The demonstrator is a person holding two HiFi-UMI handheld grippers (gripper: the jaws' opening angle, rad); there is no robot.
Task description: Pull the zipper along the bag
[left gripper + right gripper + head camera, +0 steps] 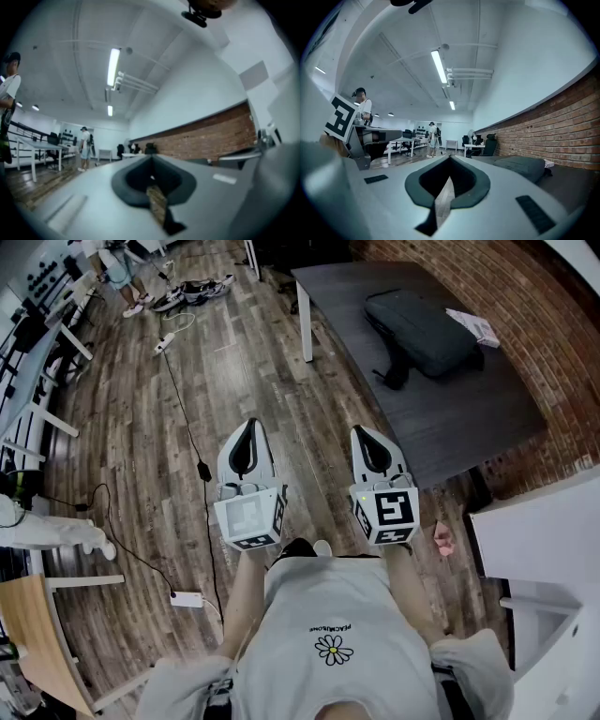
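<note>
Dark bag [422, 332], daisy shirt [337, 610] (lettering [336, 628] unreadable)

1. The zipper on the bag [422, 332] is too small to make out.
2. The flat thing [474, 326] beside it on the tabletop [450, 418] cannot be identified.
3. The left gripper view is blurred; a person [6, 103] is cut off at its left edge.

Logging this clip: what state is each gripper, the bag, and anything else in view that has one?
left gripper: shut, nothing between the jaws, held level.
right gripper: shut, nothing between the jaws, held level.
bag: lying flat on the table, untouched; zipper too small to tell.
booklet: lying flat beside the bag.
</note>
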